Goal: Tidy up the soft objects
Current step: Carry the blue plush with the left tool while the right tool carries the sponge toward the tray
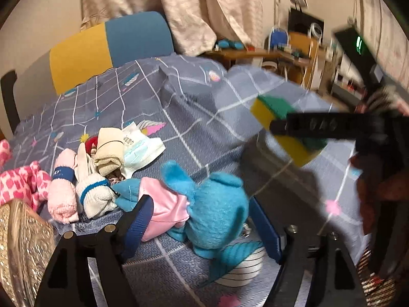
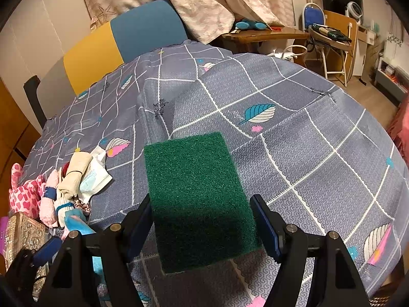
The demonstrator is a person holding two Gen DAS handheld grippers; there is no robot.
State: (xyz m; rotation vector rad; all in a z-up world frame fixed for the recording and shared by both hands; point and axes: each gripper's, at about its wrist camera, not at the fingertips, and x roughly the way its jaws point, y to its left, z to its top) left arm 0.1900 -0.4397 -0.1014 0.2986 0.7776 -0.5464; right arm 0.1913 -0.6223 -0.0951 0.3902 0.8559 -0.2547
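My right gripper [image 2: 202,217] is shut on a yellow sponge with a green scouring top [image 2: 196,194] and holds it above the grey patterned bedcover [image 2: 306,153]. In the left wrist view the sponge [image 1: 286,130] hangs blurred at the right in the other gripper's fingers. My left gripper [image 1: 202,220] stands around a blue plush toy in a pink cloth [image 1: 212,204] that lies on the bedcover; its fingers touch the toy's sides. Left of it lies a pile of rolled socks [image 1: 76,184], a beige roll [image 1: 110,151] and a packaged face mask [image 1: 140,148].
A pink spotted plush [image 1: 20,181] and a shiny patterned box [image 1: 23,253] sit at the left edge. A blue and yellow headboard [image 2: 115,46] stands behind the bed. A wooden desk [image 2: 265,34], chairs and shelves stand at the back right.
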